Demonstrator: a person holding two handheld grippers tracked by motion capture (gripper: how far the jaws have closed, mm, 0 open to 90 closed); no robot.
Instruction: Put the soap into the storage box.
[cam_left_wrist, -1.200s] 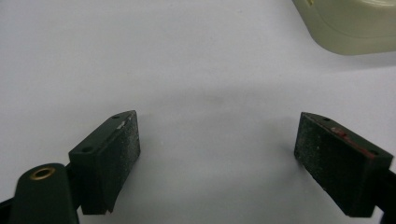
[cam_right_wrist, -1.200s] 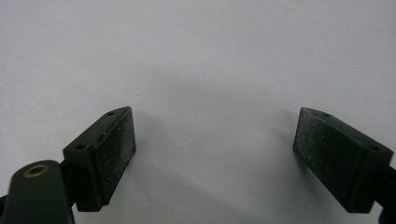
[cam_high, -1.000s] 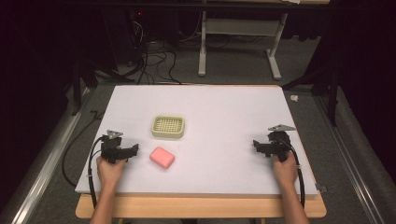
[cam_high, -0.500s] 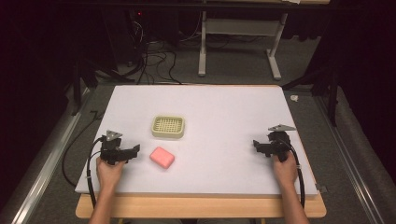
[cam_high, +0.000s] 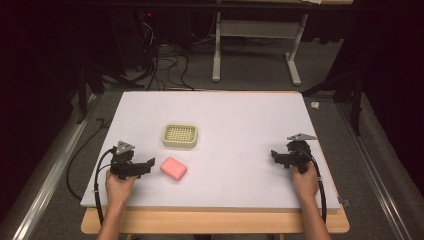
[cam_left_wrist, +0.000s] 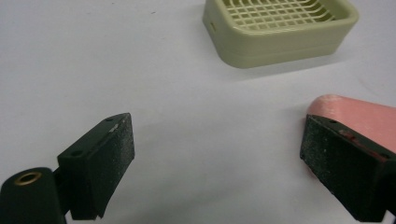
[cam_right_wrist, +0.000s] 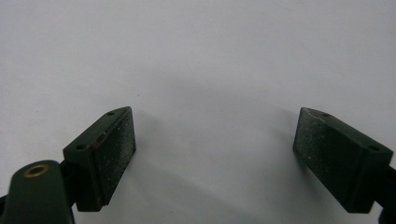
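Note:
A pink soap bar (cam_high: 173, 168) lies on the white table (cam_high: 240, 125), just below a pale green soap dish (cam_high: 180, 135) with a grid floor. My left gripper (cam_high: 149, 165) rests on the table left of the bar, open, its jaws pointing right. In the left gripper view the pink bar (cam_left_wrist: 359, 116) sits just behind the right jaw, outside the gap, and the dish (cam_left_wrist: 280, 28) stands farther off. My right gripper (cam_high: 276, 157) rests open near the table's right edge; between its jaws (cam_right_wrist: 215, 158) is bare table.
The table's front wooden edge (cam_high: 215, 222) runs below both hands. Cables trail from each gripper toward the front. Beyond the table is a dark floor with a tangle of cables (cam_high: 165, 60) and a white desk frame (cam_high: 255, 45).

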